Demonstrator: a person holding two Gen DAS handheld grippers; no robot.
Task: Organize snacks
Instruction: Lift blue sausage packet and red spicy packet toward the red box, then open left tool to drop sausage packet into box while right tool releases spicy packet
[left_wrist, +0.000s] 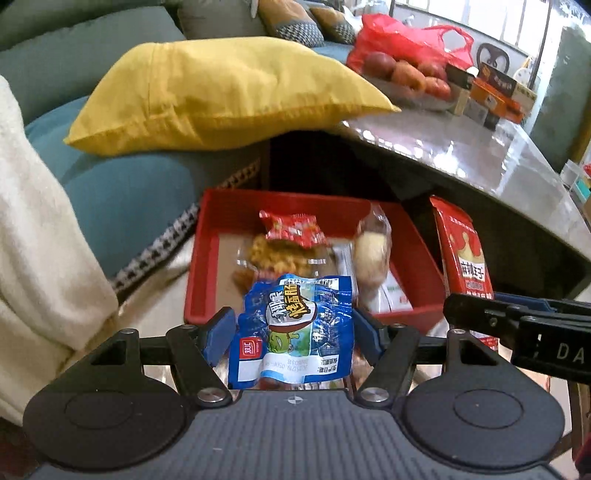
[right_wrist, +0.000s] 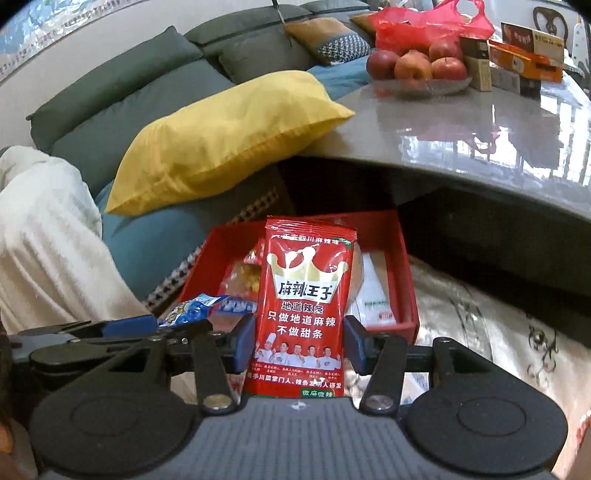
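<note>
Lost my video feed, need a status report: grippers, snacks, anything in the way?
Left hand-held gripper shut on blue packet. Right hand-held gripper shut on red packet. Red box ahead, part filled. Path unobstructed.

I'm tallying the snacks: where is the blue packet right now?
The blue packet is clamped in the left gripper, held just in front of the red tray; the right wrist view shows it at lower left.
</note>
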